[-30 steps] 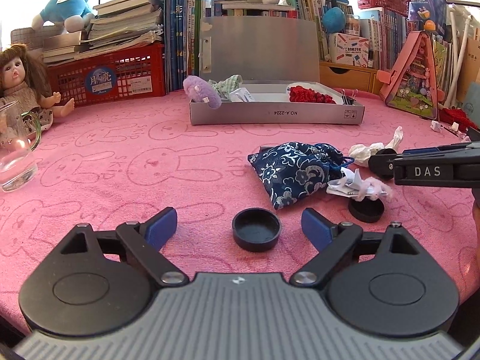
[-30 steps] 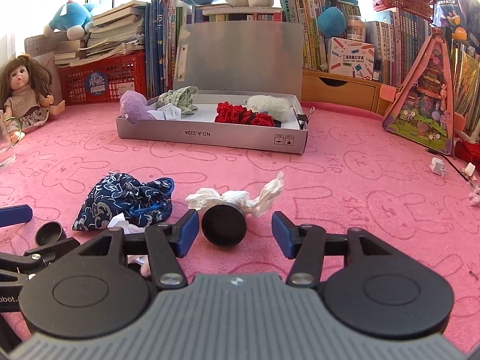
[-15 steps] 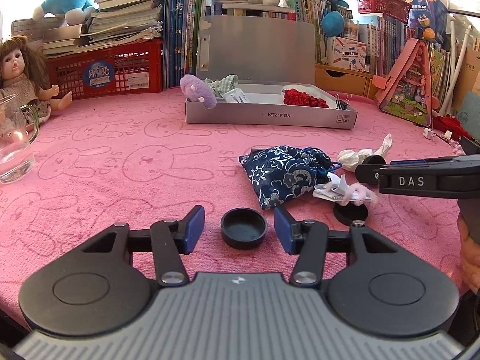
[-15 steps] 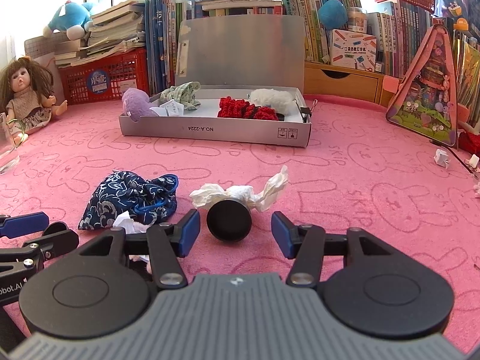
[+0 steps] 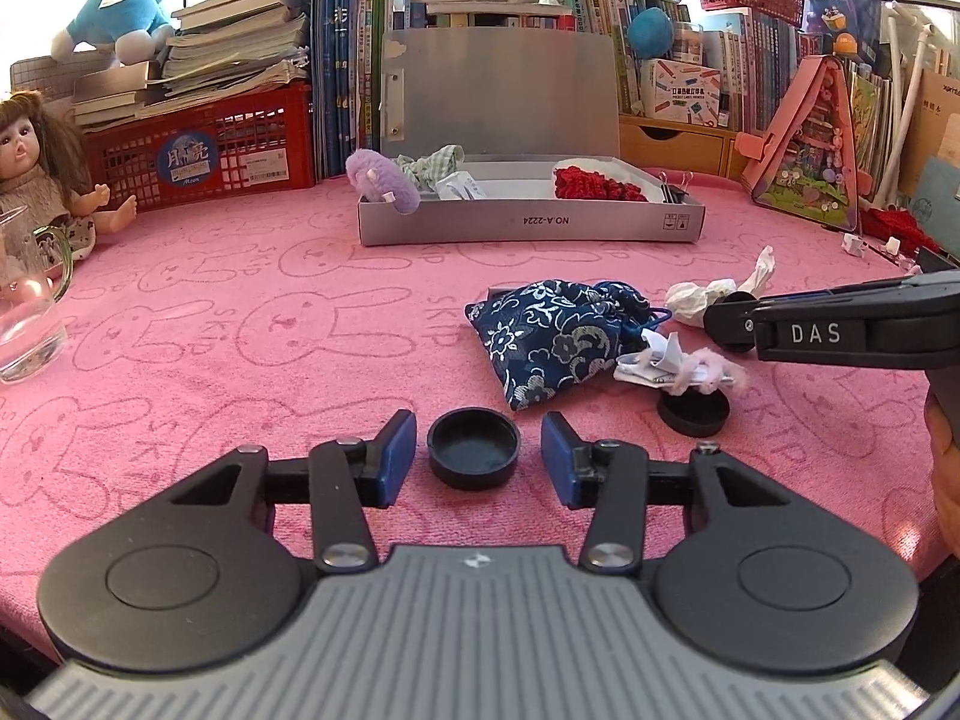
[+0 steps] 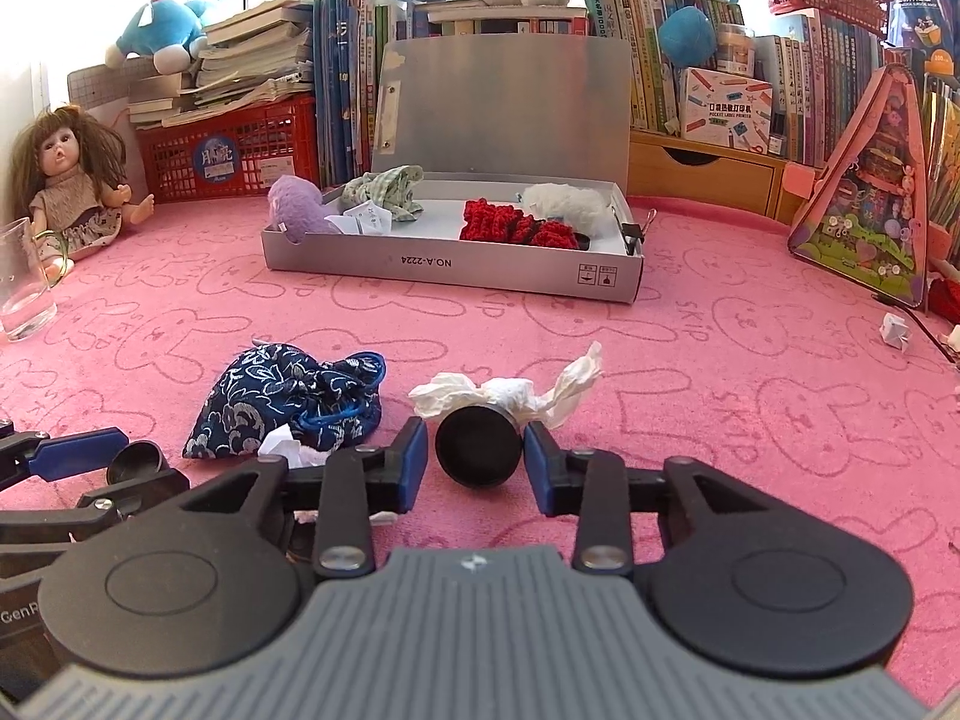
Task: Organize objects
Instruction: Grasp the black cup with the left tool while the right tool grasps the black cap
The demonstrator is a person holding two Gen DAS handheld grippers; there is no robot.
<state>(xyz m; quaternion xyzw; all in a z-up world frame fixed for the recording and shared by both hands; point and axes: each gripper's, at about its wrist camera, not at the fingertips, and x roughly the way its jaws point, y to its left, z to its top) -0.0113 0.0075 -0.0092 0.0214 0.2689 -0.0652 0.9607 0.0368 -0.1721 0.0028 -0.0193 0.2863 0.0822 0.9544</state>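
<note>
A shallow black cap [image 5: 474, 456] lies on the pink cloth between the open fingers of my left gripper [image 5: 477, 459], with gaps on both sides. My right gripper [image 6: 477, 459] has its blue pads close around a black round container [image 6: 478, 447] lying on its side, almost touching it. Behind that lies crumpled white tissue [image 6: 510, 396]. A blue floral pouch [image 5: 558, 342] lies in the middle, also in the right wrist view [image 6: 288, 402]. A second black lid [image 5: 693, 408] sits under paper scraps and pink fluff [image 5: 678, 366]. The open grey box [image 6: 450, 270] holds red yarn, white fluff and cloth.
A glass mug [image 5: 27, 312] and a doll [image 5: 42, 174] stand at the left. A red crate [image 5: 198, 150], books and plush toys line the back. A pink triangular case [image 6: 864, 216] leans at the right. The right gripper's body [image 5: 840, 330] crosses the left wrist view.
Both grippers have narrowed. The left fingers closed in from wide around the black cap. The right pads closed almost onto the black container, and the right gripper moved slightly forward.
</note>
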